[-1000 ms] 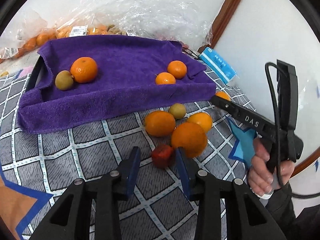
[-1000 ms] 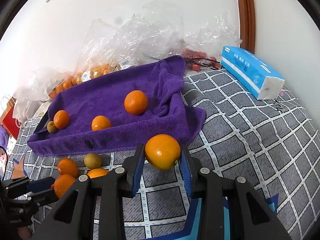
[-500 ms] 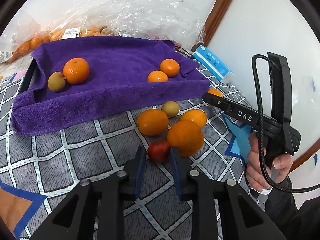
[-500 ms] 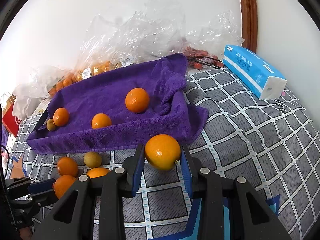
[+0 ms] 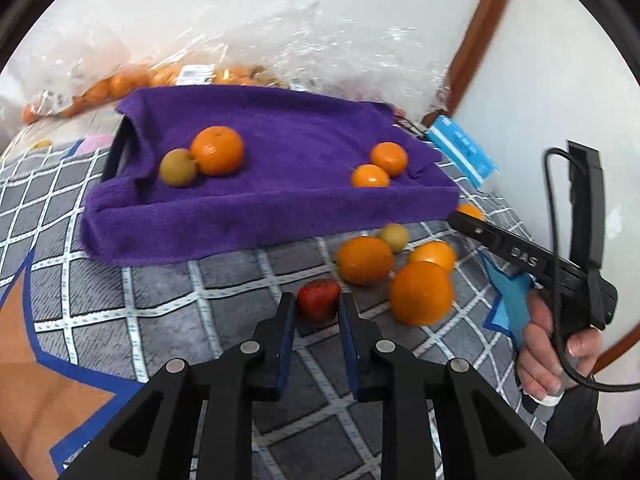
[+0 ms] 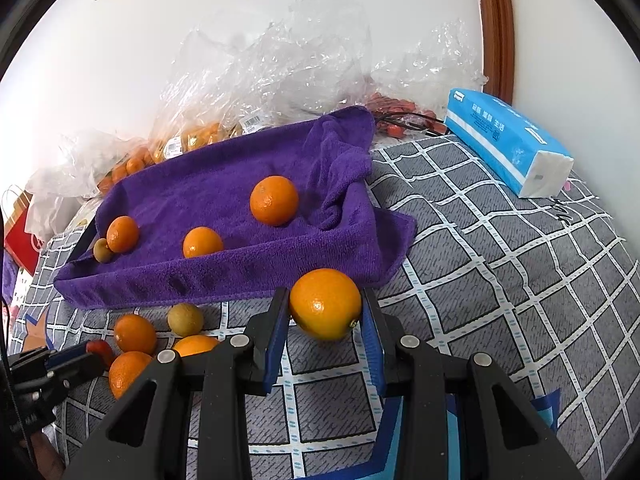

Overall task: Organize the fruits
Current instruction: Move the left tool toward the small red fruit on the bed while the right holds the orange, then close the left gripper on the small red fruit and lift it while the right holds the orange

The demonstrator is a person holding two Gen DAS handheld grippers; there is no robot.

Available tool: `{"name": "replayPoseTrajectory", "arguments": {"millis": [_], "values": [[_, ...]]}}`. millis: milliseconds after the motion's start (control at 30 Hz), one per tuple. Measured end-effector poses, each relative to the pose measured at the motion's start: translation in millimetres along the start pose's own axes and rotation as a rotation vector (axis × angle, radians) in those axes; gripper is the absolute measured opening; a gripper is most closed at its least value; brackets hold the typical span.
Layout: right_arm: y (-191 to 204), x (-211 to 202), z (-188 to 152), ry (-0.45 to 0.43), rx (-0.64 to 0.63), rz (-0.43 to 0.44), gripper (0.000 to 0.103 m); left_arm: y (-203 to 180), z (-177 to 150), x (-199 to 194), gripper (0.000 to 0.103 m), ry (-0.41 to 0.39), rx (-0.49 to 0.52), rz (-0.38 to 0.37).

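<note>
The left claw (image 5: 318, 312) is narrowed around a strawberry (image 5: 319, 300), its blue pads touching or almost touching the fruit's sides; whether the berry is lifted or rests on the checked bed cover (image 5: 168, 280) cannot be told. The grip sits low on the berry, probably so that soft flesh is pinched lightly rather than crushed. The right claw (image 6: 325, 312) clamps an orange (image 6: 325, 304) across its widest part, held clear of the cover just in front of the purple towel (image 6: 224, 196). That towel drapes a tray and seems to be the sorting place: three oranges and one small brown fruit (image 6: 103, 250) already lie on it, apart from one another. A loose cluster (image 5: 400, 268) of oranges and another brown fruit waits on the cover near the towel's front edge, between the two claws. The held orange looks ready to go over the towel's edge; the strawberry's destination is unclear.
</note>
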State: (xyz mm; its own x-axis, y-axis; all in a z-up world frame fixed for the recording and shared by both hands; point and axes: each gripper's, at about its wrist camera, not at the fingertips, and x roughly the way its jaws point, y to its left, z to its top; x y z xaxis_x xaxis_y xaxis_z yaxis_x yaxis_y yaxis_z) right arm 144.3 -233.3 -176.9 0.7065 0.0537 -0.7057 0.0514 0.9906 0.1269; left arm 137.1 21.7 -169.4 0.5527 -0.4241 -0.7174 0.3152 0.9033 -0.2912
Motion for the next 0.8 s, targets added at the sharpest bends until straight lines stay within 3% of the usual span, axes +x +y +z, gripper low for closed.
{"name": "replayPoseTrajectory", "arguments": {"millis": [267, 800], "values": [[1, 0, 0, -0.001, -0.011, -0.001, 0.035, -6, 2, 6, 0.021, 0.021, 0.037, 0.023], [2, 1, 0, 0.002, -0.017, 0.002, 0.035, -4, 8, 10, 0.021, 0.011, -0.004, 0.016]]}}
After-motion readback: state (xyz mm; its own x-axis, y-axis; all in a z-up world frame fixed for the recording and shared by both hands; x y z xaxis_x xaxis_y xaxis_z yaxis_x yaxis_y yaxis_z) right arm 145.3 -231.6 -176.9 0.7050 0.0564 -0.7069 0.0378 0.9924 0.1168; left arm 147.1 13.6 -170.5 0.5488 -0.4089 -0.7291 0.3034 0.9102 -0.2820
